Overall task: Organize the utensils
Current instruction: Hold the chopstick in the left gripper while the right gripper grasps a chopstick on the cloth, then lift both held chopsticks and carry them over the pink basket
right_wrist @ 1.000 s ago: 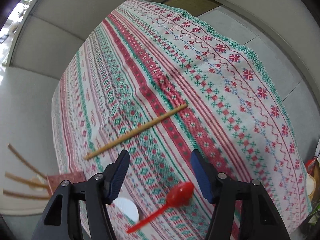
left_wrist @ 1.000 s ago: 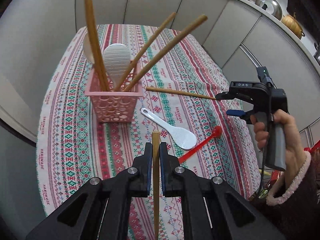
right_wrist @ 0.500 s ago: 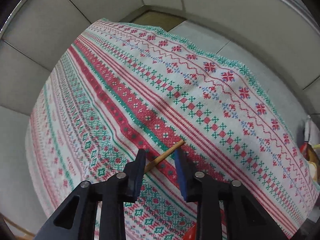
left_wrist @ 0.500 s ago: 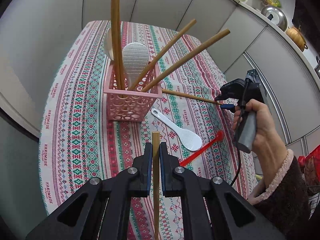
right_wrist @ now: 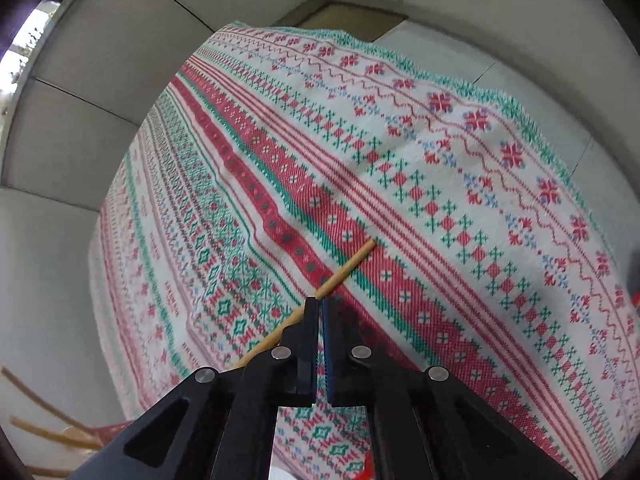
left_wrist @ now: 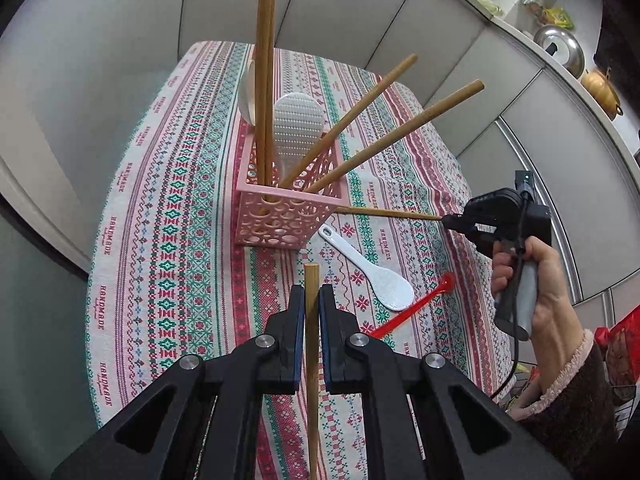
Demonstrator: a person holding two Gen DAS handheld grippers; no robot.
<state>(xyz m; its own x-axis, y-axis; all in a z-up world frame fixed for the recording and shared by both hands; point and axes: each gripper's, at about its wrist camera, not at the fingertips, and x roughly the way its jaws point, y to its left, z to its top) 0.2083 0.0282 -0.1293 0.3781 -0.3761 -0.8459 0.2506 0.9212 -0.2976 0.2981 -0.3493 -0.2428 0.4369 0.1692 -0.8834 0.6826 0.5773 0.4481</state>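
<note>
A pink perforated basket point(left_wrist: 280, 216) stands on the patterned tablecloth point(left_wrist: 168, 208) and holds several wooden sticks and a white rice paddle point(left_wrist: 298, 128). My left gripper point(left_wrist: 311, 300) is shut on a wooden chopstick point(left_wrist: 311, 344), held upright in front of the basket. My right gripper point(right_wrist: 319, 308), which also shows in the left wrist view point(left_wrist: 452, 221), is shut on the end of another wooden chopstick point(right_wrist: 346, 270) that lies on the cloth right of the basket point(left_wrist: 384, 213).
A white rice paddle point(left_wrist: 376, 276) and a red plastic spoon point(left_wrist: 416, 308) lie on the cloth between the grippers. Grey cabinet walls surround the table. A shelf with a metal lid point(left_wrist: 558, 50) and pots runs at the upper right.
My right gripper came down over the lying chopstick's end and closed on it. My left gripper, still holding its chopstick, moved a little toward the basket.
</note>
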